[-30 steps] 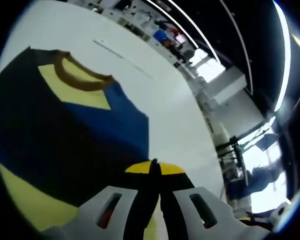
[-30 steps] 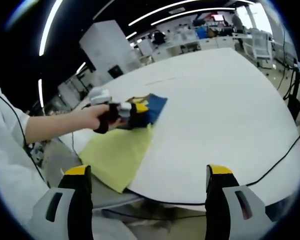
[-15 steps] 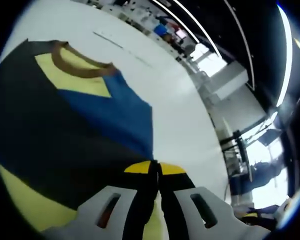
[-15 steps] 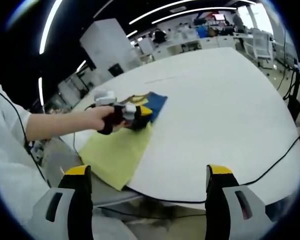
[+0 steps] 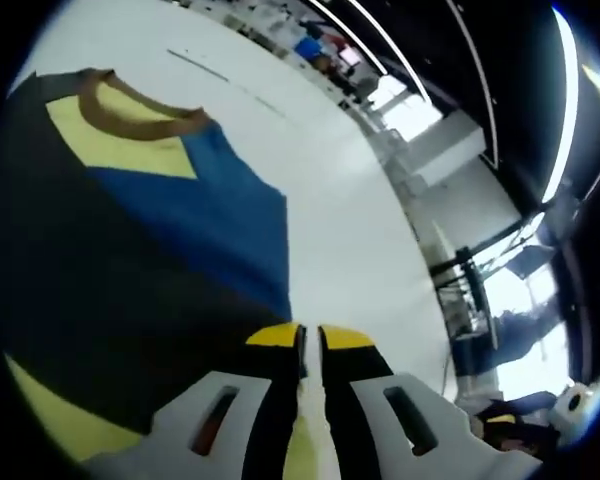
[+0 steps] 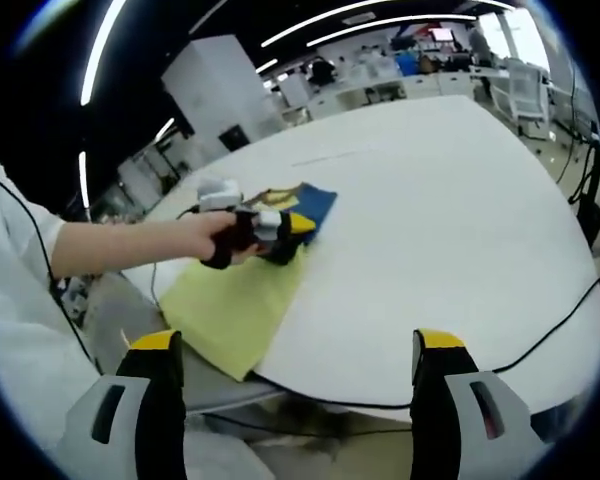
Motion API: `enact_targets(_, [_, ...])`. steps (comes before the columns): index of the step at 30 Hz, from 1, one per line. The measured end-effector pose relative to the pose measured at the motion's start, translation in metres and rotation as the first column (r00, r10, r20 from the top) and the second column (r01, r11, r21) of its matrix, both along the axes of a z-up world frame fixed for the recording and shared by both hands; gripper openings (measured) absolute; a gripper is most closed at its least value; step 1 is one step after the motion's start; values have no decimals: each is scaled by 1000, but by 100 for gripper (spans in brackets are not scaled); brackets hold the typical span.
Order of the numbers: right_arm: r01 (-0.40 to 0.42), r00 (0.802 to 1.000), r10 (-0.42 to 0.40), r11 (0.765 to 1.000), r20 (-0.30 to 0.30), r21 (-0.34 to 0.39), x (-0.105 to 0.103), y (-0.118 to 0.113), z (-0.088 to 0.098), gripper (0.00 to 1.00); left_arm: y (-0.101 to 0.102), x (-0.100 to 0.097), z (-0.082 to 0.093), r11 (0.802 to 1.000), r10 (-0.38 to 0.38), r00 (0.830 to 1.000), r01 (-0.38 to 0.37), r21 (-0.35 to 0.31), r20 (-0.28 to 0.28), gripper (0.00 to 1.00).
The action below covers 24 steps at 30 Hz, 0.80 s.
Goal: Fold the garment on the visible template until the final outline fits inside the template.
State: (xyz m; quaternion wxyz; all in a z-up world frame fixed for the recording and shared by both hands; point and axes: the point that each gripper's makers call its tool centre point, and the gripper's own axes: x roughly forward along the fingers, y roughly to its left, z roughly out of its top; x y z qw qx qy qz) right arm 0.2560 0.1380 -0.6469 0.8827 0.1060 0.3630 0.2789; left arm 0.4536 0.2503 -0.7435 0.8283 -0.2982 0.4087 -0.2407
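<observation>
Two yellow-tipped jaws of the left tongs (image 5: 310, 335) rise from the bottom of the left gripper view with only a thin slit between them, and whether any cloth sits in that slit cannot be told. Their tips sit at the near edge of the garment (image 5: 130, 250), which is dark navy with a brighter blue panel, a yellow patch below the neck and a brown collar band at its far end. The garment lies flat on a yellow template (image 5: 55, 425), whose corner shows under the dark cloth at the near left. Beyond it stretches the white worktop (image 5: 320, 190), and past that a room with shelves and a bright window.

In the right gripper view the right tongs (image 6: 300, 350) are spread wide apart, released, grasping nothing and held off the near edge of the worktop (image 6: 450, 210). Farther in, a person's hand (image 6: 215, 238) holds the left tongs (image 6: 298, 226) down at the garment (image 6: 305, 200), with the template (image 6: 235, 310) reaching toward the near edge. A black cable (image 6: 540, 340) trails along the worktop's near right rim.
</observation>
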Motion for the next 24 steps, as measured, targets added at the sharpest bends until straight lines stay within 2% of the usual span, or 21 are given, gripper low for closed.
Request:
enact_targets(7, [-15, 1000, 15, 1000, 4, -2, 0, 7, 1, 94, 5, -4, 9, 998, -61, 997, 60, 33, 42, 13])
enact_targets(14, [-28, 1000, 28, 1000, 10, 1, 0, 18, 4, 94, 21, -8, 17, 992, -107, 991, 102, 72, 78, 23])
enact_targets(16, [-37, 999, 37, 999, 13, 2, 0, 24, 4, 94, 28, -11, 22, 988, -133, 985, 122, 97, 109, 26])
enact_targets(24, [-76, 997, 76, 997, 30, 15, -1, 54, 8, 94, 60, -26, 35, 973, -198, 968, 175, 153, 153, 36])
